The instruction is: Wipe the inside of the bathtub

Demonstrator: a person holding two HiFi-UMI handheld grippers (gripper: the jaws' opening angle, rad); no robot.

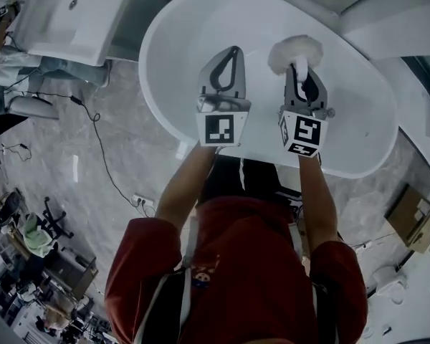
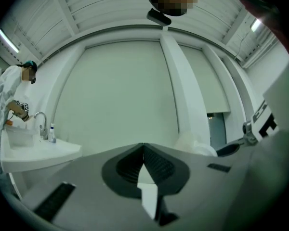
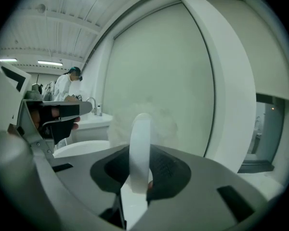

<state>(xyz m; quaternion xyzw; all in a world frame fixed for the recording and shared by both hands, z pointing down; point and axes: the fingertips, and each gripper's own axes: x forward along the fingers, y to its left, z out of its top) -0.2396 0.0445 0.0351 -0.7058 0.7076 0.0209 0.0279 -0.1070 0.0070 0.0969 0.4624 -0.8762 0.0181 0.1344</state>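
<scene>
The white oval bathtub (image 1: 201,20) lies in front of me, with both grippers held over its near half. My left gripper (image 1: 232,51) is shut with nothing in it; in the left gripper view its jaws (image 2: 143,147) meet at the tips. My right gripper (image 1: 299,69) is shut on the white handle (image 3: 140,143) of a fluffy white duster. The duster's head (image 1: 295,51) sticks out past the jaws above the tub's inside, and I cannot tell whether it touches the tub. In the right gripper view the fluffy head (image 3: 156,115) shows only hazily behind the handle.
A white washbasin (image 1: 64,16) stands at the far left, and a person in white (image 2: 12,105) is busy at it. A cable (image 1: 100,142) and a power strip (image 1: 142,201) lie on the stone floor. Right of me sits a cardboard box (image 1: 416,217), and another white fixture (image 1: 394,13) flanks the tub.
</scene>
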